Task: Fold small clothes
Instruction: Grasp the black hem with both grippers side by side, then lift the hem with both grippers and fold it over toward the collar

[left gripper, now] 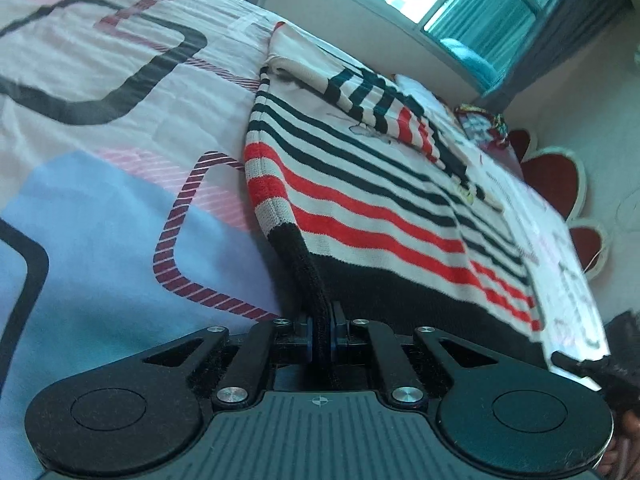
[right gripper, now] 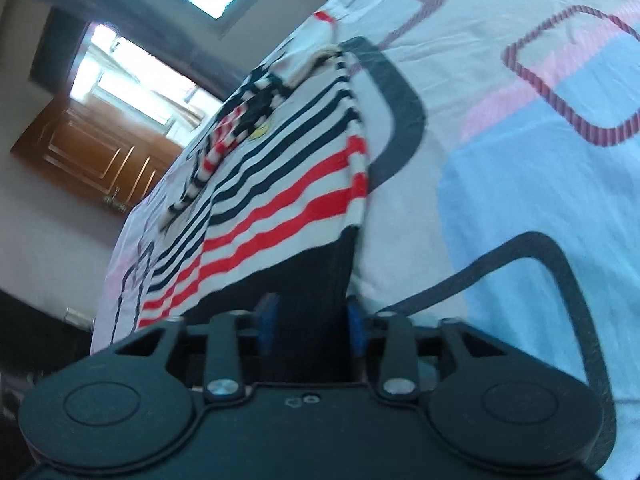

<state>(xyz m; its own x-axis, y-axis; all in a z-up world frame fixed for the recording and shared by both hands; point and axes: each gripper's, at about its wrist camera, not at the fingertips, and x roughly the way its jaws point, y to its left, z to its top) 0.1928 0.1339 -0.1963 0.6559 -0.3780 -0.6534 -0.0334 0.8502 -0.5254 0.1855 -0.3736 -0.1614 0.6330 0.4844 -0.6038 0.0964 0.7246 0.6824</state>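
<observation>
A knitted sweater [left gripper: 360, 184] with black, white and red stripes and a black hem lies flat on the patterned bed sheet [left gripper: 100, 200], one sleeve folded over its chest. My left gripper [left gripper: 322, 320] is shut on the near left corner of the black hem, which stands up as a ridge between the pads. In the right wrist view the same sweater [right gripper: 280, 184] stretches away, and the right corner of its black hem lies between the blue pads [right gripper: 269, 316]. My right gripper [right gripper: 312, 312] stands open, its jaws well apart around that hem.
Pale printed cloth [left gripper: 560, 260] lies beyond the sweater's right side near the bed's edge. A red flower-shaped mat [left gripper: 556, 176] is on the floor past it. A window [left gripper: 480, 8] and a wooden door [right gripper: 92, 152] are behind. The bed sheet [right gripper: 520, 160] spreads wide to the right.
</observation>
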